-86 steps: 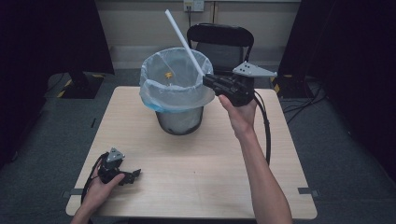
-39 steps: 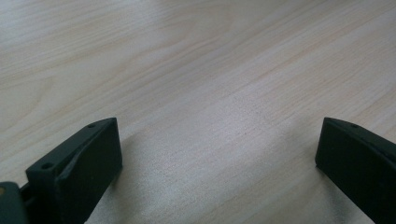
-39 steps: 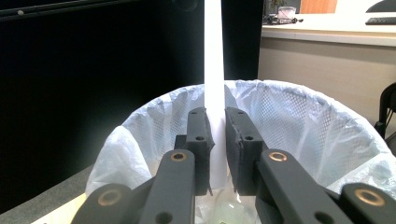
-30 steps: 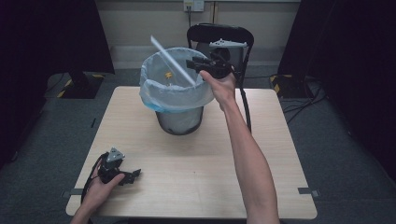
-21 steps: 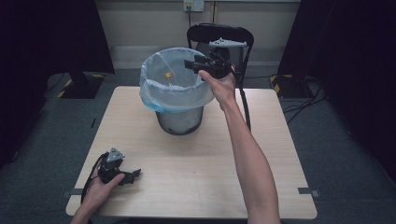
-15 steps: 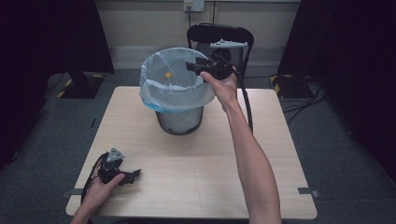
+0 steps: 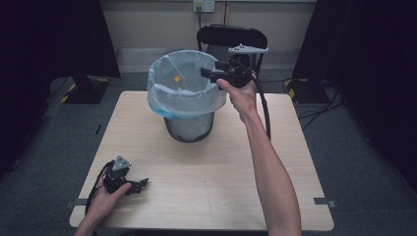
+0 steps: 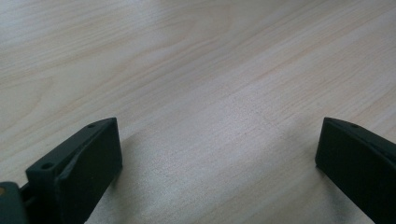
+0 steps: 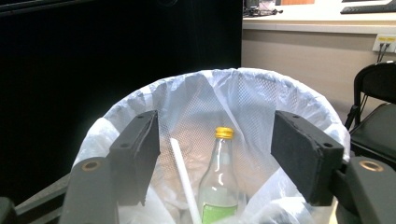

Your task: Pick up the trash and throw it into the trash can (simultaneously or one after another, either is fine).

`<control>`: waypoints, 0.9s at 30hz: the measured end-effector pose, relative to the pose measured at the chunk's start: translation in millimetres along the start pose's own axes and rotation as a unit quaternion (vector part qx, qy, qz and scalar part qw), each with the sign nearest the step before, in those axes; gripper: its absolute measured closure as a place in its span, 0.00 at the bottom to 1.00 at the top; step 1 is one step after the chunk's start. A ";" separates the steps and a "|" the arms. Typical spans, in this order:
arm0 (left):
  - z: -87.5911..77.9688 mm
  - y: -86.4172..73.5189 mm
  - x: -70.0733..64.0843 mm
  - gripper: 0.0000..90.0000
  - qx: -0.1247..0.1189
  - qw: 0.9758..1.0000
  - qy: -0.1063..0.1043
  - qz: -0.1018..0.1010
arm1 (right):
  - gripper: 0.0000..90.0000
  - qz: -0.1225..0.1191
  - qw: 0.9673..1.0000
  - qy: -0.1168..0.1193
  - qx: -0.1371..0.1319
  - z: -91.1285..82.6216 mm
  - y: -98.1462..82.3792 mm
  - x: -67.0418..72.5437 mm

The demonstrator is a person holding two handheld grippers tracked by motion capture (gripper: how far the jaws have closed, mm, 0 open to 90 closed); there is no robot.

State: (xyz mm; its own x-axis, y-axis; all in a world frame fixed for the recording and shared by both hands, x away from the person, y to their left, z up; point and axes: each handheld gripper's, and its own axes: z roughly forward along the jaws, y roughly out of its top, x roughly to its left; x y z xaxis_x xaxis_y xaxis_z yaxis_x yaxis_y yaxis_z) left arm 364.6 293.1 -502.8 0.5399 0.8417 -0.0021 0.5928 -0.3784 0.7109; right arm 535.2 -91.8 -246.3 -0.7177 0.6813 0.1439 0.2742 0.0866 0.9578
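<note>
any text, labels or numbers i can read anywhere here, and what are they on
No text can be read.
The glass bottle in the lined bin has a green label, cut off at the frame's bottom edge; no words show on it.
Its gold cap shows no marking.
The wall socket plate is too small to show any print.
The open right gripper and left gripper carry no markings.

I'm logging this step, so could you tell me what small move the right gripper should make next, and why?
Probably draw the right gripper back from over the bin: its jaws stand open and empty, and the white straw already lies inside beside the glass bottle.
</note>
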 end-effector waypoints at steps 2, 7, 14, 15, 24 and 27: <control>0.0 0.0 -0.1 0.00 0.000 1.000 0.001 0.000 | 0.36 -0.005 1.000 -0.006 -0.004 -5.0 1.0 0.5; -0.1 0.0 0.1 0.00 0.000 1.000 0.001 0.001 | 0.35 -0.012 1.000 -0.016 -0.006 -18.4 -1.4 0.3; 0.1 0.0 -0.2 0.00 -0.001 1.000 0.001 -0.001 | 0.34 -0.009 1.000 -0.026 0.001 -29.7 -9.8 -5.3; 0.0 0.0 -0.1 0.00 0.000 1.000 0.001 0.000 | 0.32 -0.010 1.000 -0.026 0.001 -31.2 -10.6 -5.2; -0.1 0.0 0.1 0.00 0.000 1.000 0.001 0.001 | 0.29 -0.009 1.000 -0.027 -0.008 -45.8 -26.2 -4.8; 0.0 0.0 -0.1 0.00 0.000 1.000 0.001 0.000 | 0.25 -0.008 0.999 -0.040 -0.009 -53.8 -32.5 -5.8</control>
State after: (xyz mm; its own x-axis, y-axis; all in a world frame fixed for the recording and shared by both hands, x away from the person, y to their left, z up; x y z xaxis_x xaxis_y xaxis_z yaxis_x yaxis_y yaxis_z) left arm 364.5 293.0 -502.8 0.5389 0.8424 -0.0014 0.5929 -0.3781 0.7110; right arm 496.1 -137.6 -264.9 -0.6682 0.7360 0.1085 0.2505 0.0853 0.9644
